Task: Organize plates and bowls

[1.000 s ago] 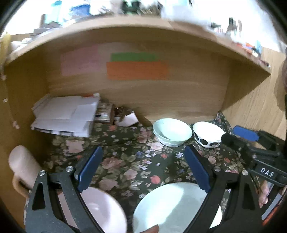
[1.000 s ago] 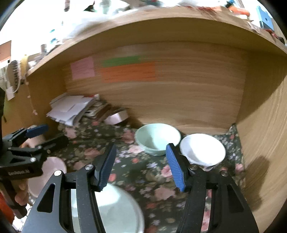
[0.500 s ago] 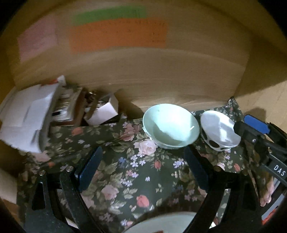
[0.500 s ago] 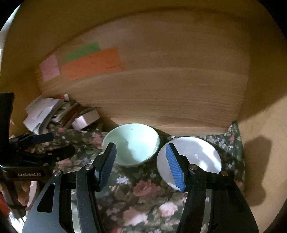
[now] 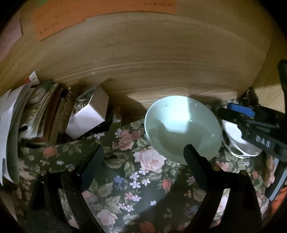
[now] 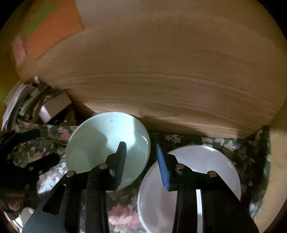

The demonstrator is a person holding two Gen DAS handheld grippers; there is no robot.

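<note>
Pale green bowl (image 6: pixel 107 148), lower centre-left of the right wrist view, and white bowl (image 6: pixel 190 181), lower right of that view, stand side by side on a dark floral cloth (image 6: pixel 122 215) inside a wooden cubby. The right gripper (image 6: pixel 140 163) has its fingers apart and clamped on nothing: the left finger lies over the green bowl's interior, the blue-padded right finger (image 6: pixel 163 168) over the near rim of the white bowl, with the gap between the bowls showing between them; contact with either bowl cannot be told. In the left wrist view the left gripper (image 5: pixel 143 157) also has its fingers wide apart and empty, low in the frame over the floral cloth (image 5: pixel 136 179); its right finger overlaps the near rim of the pale green bowl (image 5: pixel 179 125), which sits right of centre. The right gripper (image 5: pixel 254 125) enters at the right edge of that frame, in front of the white bowl (image 5: pixel 233 141), whose outer wall bears dark spots. Further out, a small white box (image 5: pixel 87 116) and a leaning stack of papers and booklets (image 5: pixel 26 118) occupy the left of the frame. The wooden back wall (image 5: pixel 152 62) fills the upper half, with an orange sheet (image 5: pixel 89 14) in the upper left. The left gripper (image 6: pixel 26 161) appears dark at the left edge of the right wrist view.
</note>
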